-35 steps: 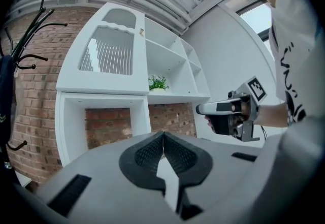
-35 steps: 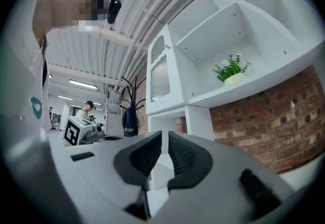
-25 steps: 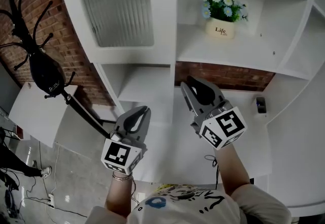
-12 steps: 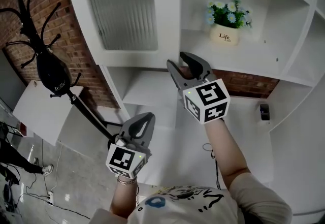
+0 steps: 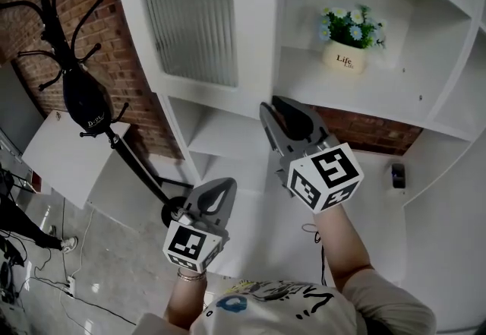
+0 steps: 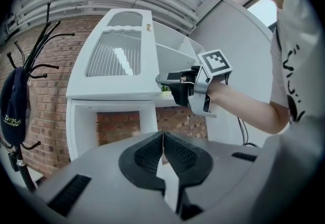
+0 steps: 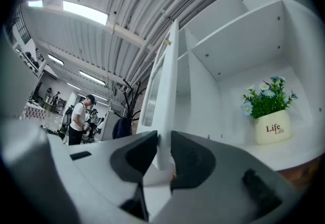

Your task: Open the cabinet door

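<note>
Head view, door: ribbed-glass door at 11 o'clock, its free edge swung a little way off the cabinet.
Head view, right gripper: your right gripper sits at centre, with its tips at the door's lower free corner.
Head view, left gripper: your left gripper is at 7 o'clock, low and well apart from the door.
Left gripper view, jaws: clenched pad to pad, nothing between them.
Left gripper view, door: at 11 o'clock and standing ajar. The right gripper meets its bottom corner at 12 o'clock.
Right gripper view, jaws: they have just been closing. The door's edge runs up between them toward 12 o'clock with both pads on it, so you are grasping the door.
Right gripper view, pot: flower pot at 3 o'clock on the open shelf.
Progress: the grip is made and the door looks only slightly open.
Left to do: most of the swing, I judge. Pull the edge out toward 9 o'clock.
</note>
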The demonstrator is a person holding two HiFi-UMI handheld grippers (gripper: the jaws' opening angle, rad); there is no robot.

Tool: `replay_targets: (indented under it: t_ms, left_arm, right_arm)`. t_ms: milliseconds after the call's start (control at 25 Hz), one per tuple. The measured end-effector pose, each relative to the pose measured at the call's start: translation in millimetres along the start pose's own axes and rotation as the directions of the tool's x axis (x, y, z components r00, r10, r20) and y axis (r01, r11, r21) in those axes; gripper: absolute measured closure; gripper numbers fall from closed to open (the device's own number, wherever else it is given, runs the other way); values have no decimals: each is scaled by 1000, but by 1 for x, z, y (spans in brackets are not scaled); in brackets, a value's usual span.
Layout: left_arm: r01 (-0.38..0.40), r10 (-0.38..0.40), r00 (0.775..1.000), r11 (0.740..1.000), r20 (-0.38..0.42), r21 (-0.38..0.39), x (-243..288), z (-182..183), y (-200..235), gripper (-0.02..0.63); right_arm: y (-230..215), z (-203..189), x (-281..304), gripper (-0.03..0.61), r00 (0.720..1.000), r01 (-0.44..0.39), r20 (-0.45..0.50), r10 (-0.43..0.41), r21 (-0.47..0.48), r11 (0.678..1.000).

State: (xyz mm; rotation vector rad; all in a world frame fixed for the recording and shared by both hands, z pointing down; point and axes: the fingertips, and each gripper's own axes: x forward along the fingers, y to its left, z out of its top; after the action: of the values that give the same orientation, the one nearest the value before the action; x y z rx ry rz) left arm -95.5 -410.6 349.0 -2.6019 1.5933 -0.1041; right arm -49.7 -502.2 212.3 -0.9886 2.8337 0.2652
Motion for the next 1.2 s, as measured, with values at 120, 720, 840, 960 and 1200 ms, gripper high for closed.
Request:
replay_targets:
  t_ms: [120, 720, 840, 960, 1200]
  left_arm:
    - [-6, 6, 1000, 1000, 6, 5, -4, 0, -4, 600]
    - [-168, 169, 984, 985, 58, -26, -49, -7, 3, 600]
    - [-202, 202, 978, 979, 47, -19, -59, -8, 9, 600]
    - [-249, 249, 967, 968, 44, -18, -75, -9, 18, 600]
    - [-363, 364, 931, 931, 33, -41, -115, -17, 43, 600]
  right_arm:
    - [25, 6, -13, 492, 996, -84, 26, 83, 14, 996]
    - [150, 30, -37, 509, 879, -472, 143, 454, 135, 871]
    - [175, 33, -35, 518, 840, -539, 162, 518, 136, 831]
    - [200, 36, -29, 526, 797, -601, 180, 577, 138, 787]
    - [245, 38, -11, 531, 725, -686, 208, 657, 134, 715]
